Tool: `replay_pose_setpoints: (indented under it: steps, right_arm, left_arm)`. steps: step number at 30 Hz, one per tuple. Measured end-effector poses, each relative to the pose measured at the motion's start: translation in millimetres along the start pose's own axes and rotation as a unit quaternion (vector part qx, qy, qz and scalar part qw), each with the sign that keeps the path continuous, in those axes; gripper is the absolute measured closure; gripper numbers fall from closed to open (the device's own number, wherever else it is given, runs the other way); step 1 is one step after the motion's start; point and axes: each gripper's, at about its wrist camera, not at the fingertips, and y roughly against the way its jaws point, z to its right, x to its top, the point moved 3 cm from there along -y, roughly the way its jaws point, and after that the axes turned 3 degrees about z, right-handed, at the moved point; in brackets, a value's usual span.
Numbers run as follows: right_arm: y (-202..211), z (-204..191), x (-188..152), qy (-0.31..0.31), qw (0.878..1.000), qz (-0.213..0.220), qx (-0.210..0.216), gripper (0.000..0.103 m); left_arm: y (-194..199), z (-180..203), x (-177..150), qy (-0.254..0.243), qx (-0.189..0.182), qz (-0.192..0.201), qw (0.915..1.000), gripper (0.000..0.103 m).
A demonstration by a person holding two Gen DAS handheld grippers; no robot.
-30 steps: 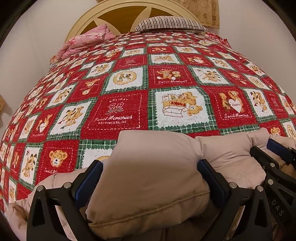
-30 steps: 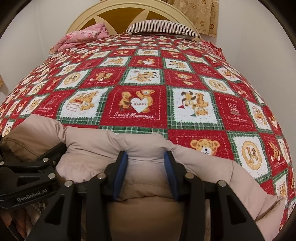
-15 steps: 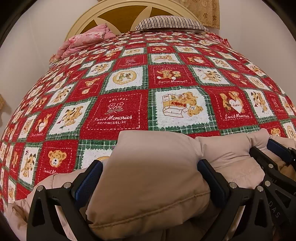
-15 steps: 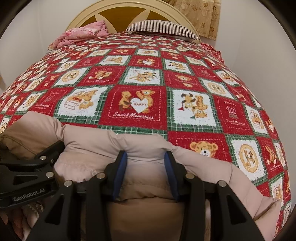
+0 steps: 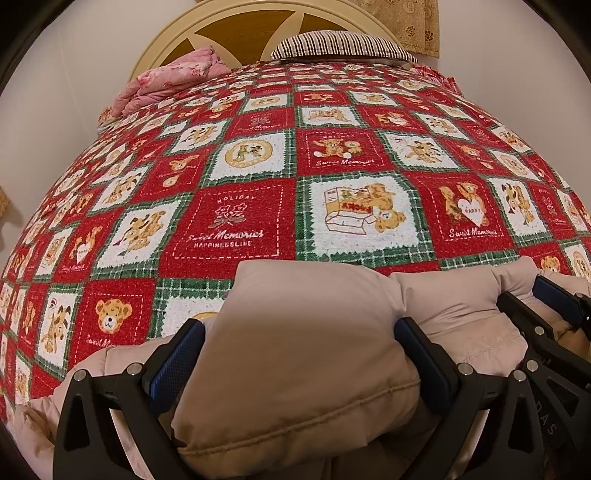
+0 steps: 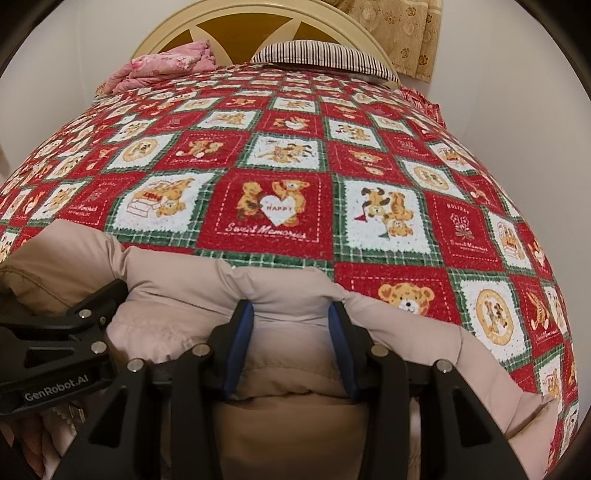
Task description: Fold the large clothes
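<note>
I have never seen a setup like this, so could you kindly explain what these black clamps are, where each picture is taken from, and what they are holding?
There is no robot here: a person holds a two-finger clamp tool in each hand, and each tool carries a wide-angle camera looking forward along its fingers. One picture comes from the left gripper, the other from the right gripper; each view also catches the other tool at its edge. Both look across a bed covered by a red teddy-bear quilt, with a striped pillow and a pink blanket near the headboard. On the near end lies a beige puffy coat. Each gripper's blue-padded fingers are closed on a bunch of that coat.
</note>
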Motion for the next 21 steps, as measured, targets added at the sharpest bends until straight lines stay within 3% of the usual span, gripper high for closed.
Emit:
replay_pose_setpoints:
  steps: [4, 6, 10, 12, 17, 21]
  right_arm:
    - [5.2, 4.3, 8.0, 0.018, 1.000, -0.022, 0.010, 0.052]
    - [25.5, 16.1, 10.8, 0.008, 1.000, -0.012, 0.002, 0.025]
    - [86.4, 52.4, -0.9, -0.020, 0.999, 0.024, 0.010, 0.020]
    - [110.0, 68.1, -14.7, -0.032, 0.998, 0.049, 0.016, 0.017]
    - [163.0, 104.3, -78.5, -0.071, 0.995, 0.049, 0.044, 0.015]
    - [195.4, 113.4, -128.1, -0.086, 0.994, 0.046, 0.051, 0.015]
  left_arm:
    - [7.6, -6.7, 7.7, 0.006, -0.019, -0.018, 0.9997, 0.001]
    - [34.4, -13.0, 13.2, 0.009, -0.026, 0.003, 0.9996, 0.001]
    - [110.7, -35.8, 9.4, 0.019, -0.067, 0.054, 0.9961, 0.001]
    - [156.8, -52.5, -7.0, 0.019, -0.077, 0.081, 0.9936, 0.001]
    - [241.1, -89.8, -64.2, 0.002, -0.069, 0.135, 0.9885, 0.001]
    - [284.2, -108.2, -114.9, -0.006, -0.060, 0.163, 0.9848, 0.001]
